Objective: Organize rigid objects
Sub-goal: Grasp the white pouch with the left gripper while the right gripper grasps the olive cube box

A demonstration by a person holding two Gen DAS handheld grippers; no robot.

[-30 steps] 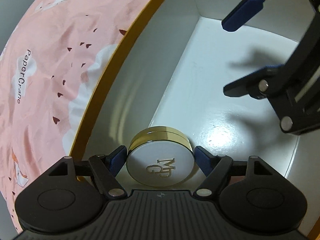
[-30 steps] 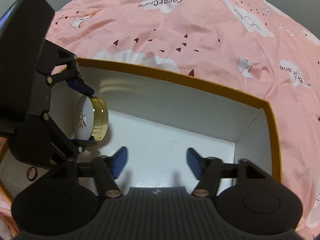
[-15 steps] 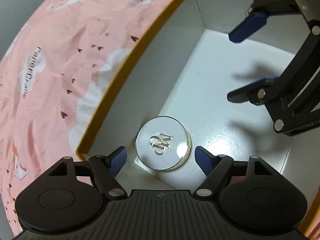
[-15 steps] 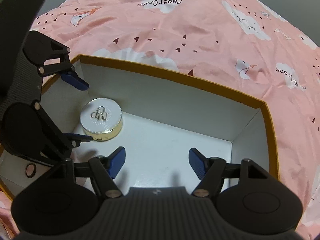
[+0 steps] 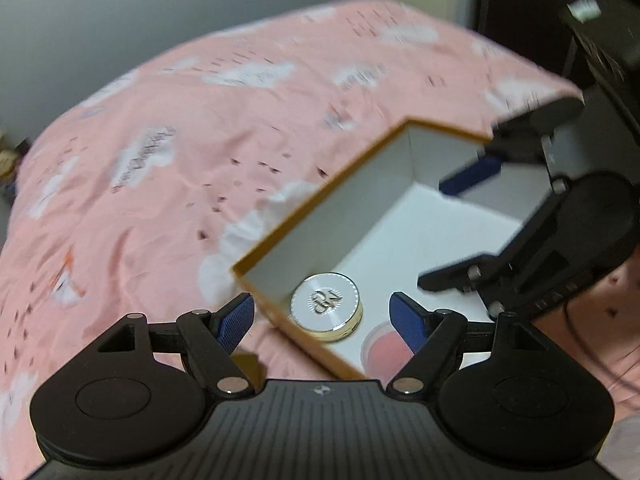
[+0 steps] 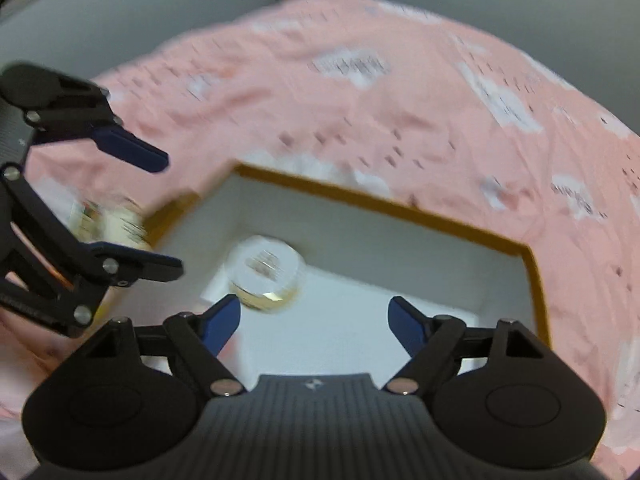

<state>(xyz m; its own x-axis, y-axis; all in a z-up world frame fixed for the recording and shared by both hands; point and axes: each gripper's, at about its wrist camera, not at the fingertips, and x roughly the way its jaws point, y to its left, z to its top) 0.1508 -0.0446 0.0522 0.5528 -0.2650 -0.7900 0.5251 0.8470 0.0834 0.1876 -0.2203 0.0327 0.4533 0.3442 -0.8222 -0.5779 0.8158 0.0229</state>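
Note:
A round gold compact with a silver embossed lid (image 5: 327,306) lies flat in the near corner of a white box with an orange rim (image 5: 320,196). It also shows blurred in the right wrist view (image 6: 266,274), inside the same box (image 6: 384,204). My left gripper (image 5: 322,322) is open and empty, raised above and behind the compact. My right gripper (image 6: 314,326) is open and empty above the box floor. Each gripper shows in the other's view, the right (image 5: 452,232) and the left (image 6: 168,212), both with jaws apart.
The box sits on a pink bedspread with white clouds (image 5: 180,160). A small round pink item (image 5: 384,350) lies in the box beside the compact. A blurred pale object (image 6: 112,220) lies outside the box's left wall. Grey wall behind the bed.
My left gripper let go of the compact, which now lies flat in the box corner. Both grippers have pulled up and back from the box.

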